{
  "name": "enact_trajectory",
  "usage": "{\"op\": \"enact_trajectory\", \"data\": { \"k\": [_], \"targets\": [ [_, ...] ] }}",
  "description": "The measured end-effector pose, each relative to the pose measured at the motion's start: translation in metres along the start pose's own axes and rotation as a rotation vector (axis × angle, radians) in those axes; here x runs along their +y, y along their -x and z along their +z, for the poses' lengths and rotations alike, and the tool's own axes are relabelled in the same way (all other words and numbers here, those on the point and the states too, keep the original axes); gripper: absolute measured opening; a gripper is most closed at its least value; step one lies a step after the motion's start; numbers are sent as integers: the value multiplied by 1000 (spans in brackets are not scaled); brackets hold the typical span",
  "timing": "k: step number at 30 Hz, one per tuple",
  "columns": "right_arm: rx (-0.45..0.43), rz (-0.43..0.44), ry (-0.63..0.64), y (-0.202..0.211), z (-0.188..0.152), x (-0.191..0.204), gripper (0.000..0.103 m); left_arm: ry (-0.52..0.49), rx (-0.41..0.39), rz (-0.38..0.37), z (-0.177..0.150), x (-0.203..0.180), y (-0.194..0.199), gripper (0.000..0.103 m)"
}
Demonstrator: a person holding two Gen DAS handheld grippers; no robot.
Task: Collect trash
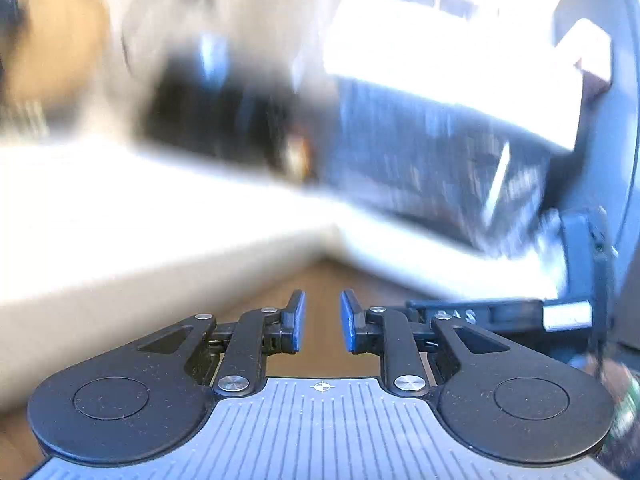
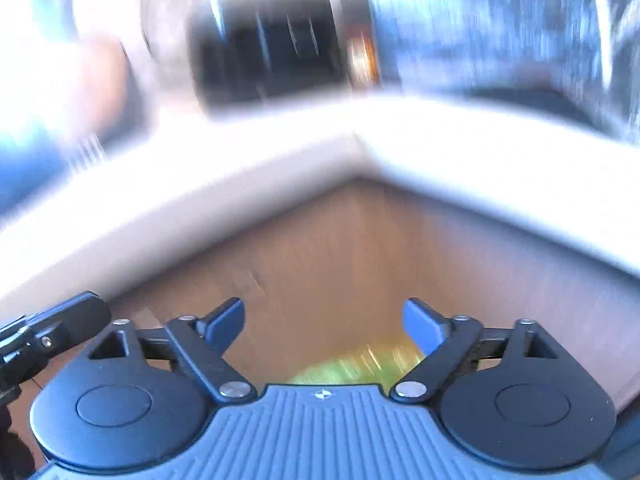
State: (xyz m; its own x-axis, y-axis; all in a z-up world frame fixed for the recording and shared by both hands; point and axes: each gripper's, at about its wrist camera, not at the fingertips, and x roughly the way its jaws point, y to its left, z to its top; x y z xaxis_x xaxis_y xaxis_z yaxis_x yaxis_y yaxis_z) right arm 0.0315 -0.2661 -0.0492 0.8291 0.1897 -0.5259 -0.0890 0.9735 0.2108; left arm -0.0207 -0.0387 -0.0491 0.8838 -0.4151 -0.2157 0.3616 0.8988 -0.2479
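Observation:
Both views are motion-blurred. My left gripper (image 1: 322, 325) is open with a narrow gap and holds nothing; it hangs over the corner of a cardboard box (image 1: 168, 264) with a brown inside. My right gripper (image 2: 323, 326) is wide open and empty, pointing down into the same box (image 2: 360, 248). A yellow-green blurred piece of trash (image 2: 360, 366) lies on the box floor just below and between the right fingers, partly hidden by the gripper body. The right gripper (image 1: 500, 314) shows at the right edge of the left wrist view.
Pale box flaps (image 2: 460, 152) frame the opening on both sides. Behind the box stand a black object (image 1: 216, 112) and a dark blue-grey patterned mass (image 1: 432, 160). A white block (image 1: 440, 64) lies farther back. Blur hides detail.

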Motion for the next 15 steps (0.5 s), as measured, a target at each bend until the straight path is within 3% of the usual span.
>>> {"op": "enact_trajectory", "data": {
  "k": [2, 4, 9, 15],
  "targets": [
    [-101, 58, 14, 23, 13, 25, 96, -58, -120, 68, 22, -5, 31, 22],
    [-172, 94, 62, 39, 21, 52, 98, -96, -170, 131, 38, -4, 52, 23],
    [-269, 60, 145, 53, 12, 113, 99, -94, -152, 186, 49, 13, 75, 22],
    [-299, 0, 164, 66, -12, 137, 99, -175, -161, 367, 33, 10, 90, 21]
  ]
}}
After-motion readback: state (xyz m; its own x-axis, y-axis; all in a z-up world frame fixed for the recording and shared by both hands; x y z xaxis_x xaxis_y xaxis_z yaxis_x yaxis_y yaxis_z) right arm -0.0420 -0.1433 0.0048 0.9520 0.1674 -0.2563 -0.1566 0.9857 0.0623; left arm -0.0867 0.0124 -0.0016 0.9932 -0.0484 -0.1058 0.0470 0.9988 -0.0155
